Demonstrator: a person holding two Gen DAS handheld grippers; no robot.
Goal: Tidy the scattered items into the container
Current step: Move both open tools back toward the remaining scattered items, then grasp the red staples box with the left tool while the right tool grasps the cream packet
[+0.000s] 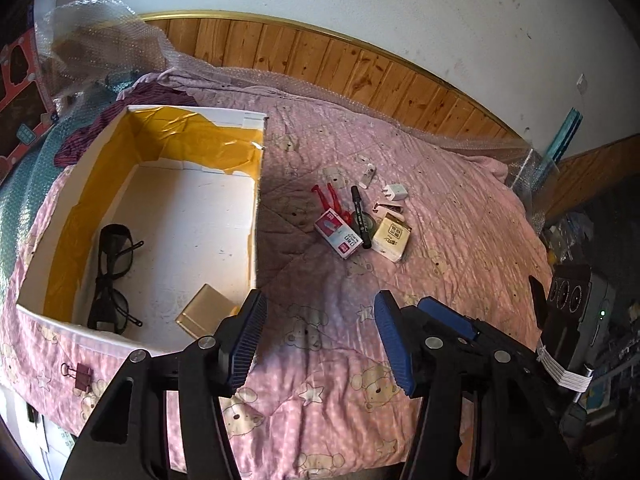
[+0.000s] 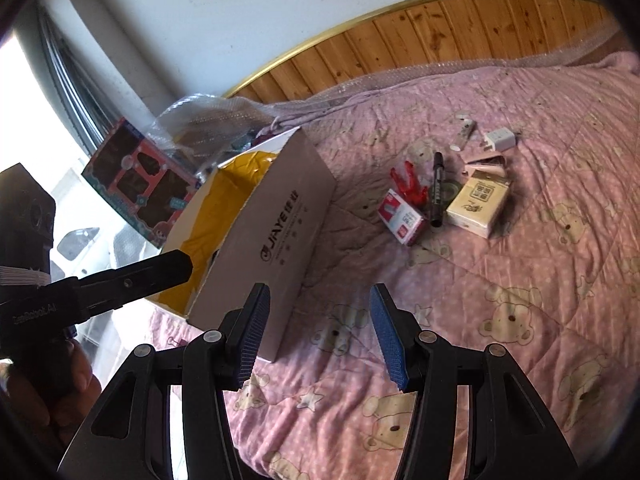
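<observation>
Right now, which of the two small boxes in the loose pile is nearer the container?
The red-and-white box, at the pile's container-side edge. The cream box lies beyond the black marker, farther from the white container.

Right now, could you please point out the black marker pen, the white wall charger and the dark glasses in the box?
black marker pen (image 2: 437, 189), right wrist view, mid-barrel.
white wall charger (image 2: 500, 139), right wrist view, body face.
dark glasses (image 1: 113, 246), left wrist view, upper lens.

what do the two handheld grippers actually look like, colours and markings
Both the left gripper and the right gripper are black angular linkage frames with silver round pivot bolts, each ending in two flat fingers faced with ribbed blue pads. Seen from the right wrist, the left gripper's body carries small white lettering, too blurred to read, and a white ribbed band.
</observation>
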